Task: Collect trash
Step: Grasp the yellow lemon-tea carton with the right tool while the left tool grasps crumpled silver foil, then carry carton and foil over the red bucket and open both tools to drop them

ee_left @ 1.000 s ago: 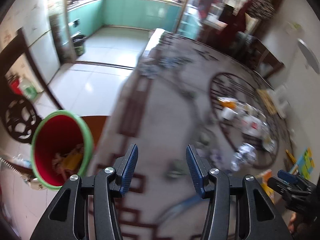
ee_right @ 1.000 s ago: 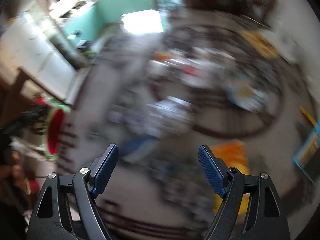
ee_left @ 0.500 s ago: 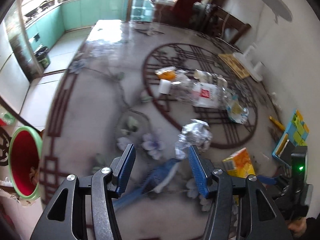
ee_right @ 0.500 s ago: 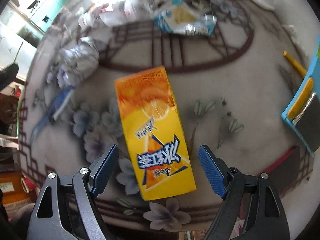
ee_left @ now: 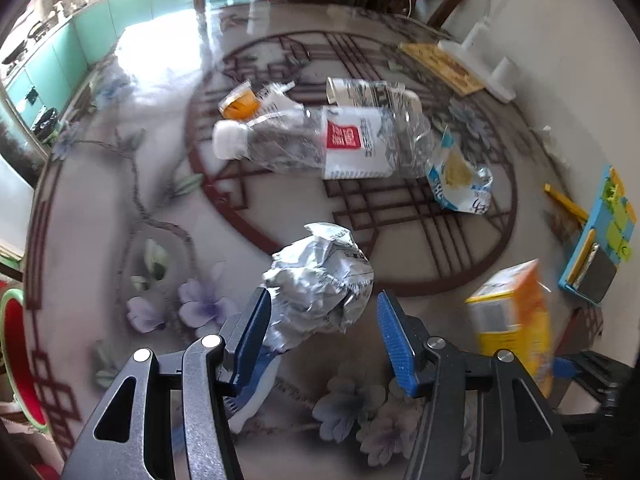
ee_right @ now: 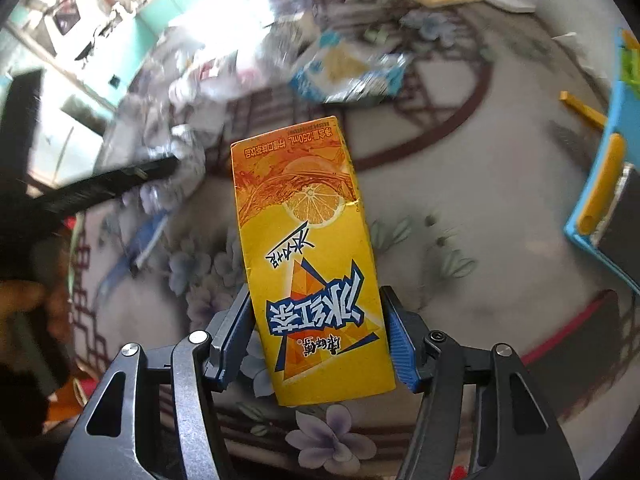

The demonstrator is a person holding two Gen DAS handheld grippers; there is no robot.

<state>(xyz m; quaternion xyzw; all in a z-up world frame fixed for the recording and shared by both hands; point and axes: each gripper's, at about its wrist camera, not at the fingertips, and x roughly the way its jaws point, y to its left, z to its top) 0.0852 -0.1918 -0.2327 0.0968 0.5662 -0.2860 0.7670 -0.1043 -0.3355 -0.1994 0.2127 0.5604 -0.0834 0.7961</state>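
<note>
Patterned counter (ee_left: 100,200) carries trash: left gripper (ee_left: 324,330) jaws stand apart around crumpled foil ball (ee_left: 320,280), right gripper (ee_right: 318,336) jaws are closing on yellow drink carton (ee_right: 308,256), background blurred.

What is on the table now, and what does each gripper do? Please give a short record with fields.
surface: patterned table
left gripper: open, around crumpled foil ball, one pad near it
right gripper: jaws closing on yellow drink carton
other trash: crushed plastic bottle, blue snack wrapper, orange wrapper
bin: red bin, green rim, at left table edge
</note>
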